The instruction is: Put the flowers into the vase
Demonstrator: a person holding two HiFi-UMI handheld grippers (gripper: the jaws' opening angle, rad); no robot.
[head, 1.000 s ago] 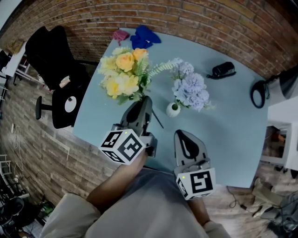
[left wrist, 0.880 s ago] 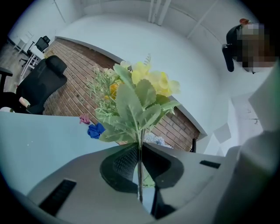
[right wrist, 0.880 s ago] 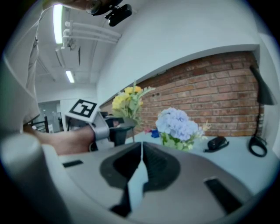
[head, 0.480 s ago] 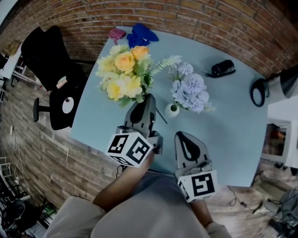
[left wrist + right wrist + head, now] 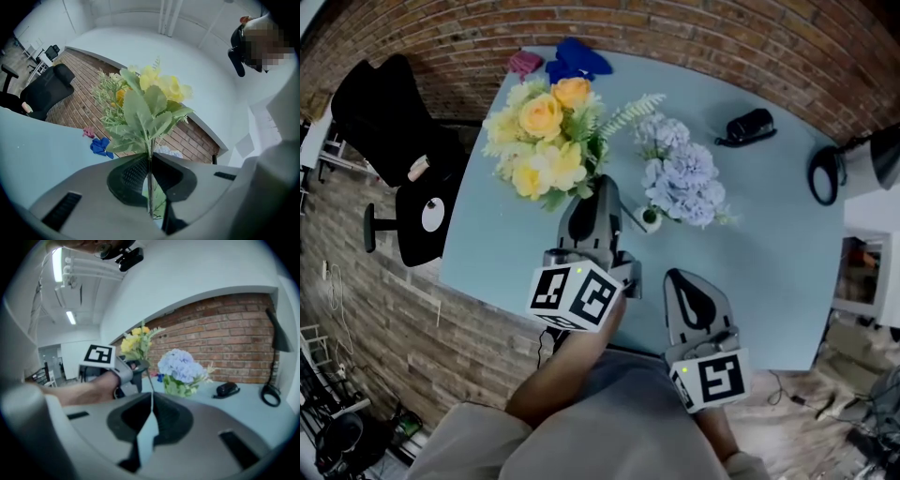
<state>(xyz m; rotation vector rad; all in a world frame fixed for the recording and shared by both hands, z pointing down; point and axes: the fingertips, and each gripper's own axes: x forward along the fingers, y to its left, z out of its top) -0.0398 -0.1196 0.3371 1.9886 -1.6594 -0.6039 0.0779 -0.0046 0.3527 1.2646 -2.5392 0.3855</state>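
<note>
My left gripper (image 5: 602, 182) is shut on the thin stem of a yellow bouquet (image 5: 546, 131), whose blooms and green leaves hang off to the upper left. In the left gripper view the stem (image 5: 150, 180) runs straight down between the jaws under the bouquet (image 5: 150, 101). A small white vase (image 5: 651, 219) stands just right of that gripper and holds lilac flowers (image 5: 682, 174). My right gripper (image 5: 680, 276) is nearer to me, shut with nothing in it. The right gripper view shows the shut gripper (image 5: 151, 397), the lilac flowers (image 5: 182, 367) and the yellow bouquet (image 5: 136, 344).
On the pale blue table (image 5: 769, 234) lie a blue cloth (image 5: 572, 58), a pink item (image 5: 525, 63) and a black object (image 5: 746, 127). A black lamp (image 5: 851, 167) stands at the right edge. A black office chair (image 5: 394, 112) is left of the table. A brick wall lies beyond.
My left gripper has carried the yellow bouquet a little closer to the vase. The right gripper has stayed where it was.
</note>
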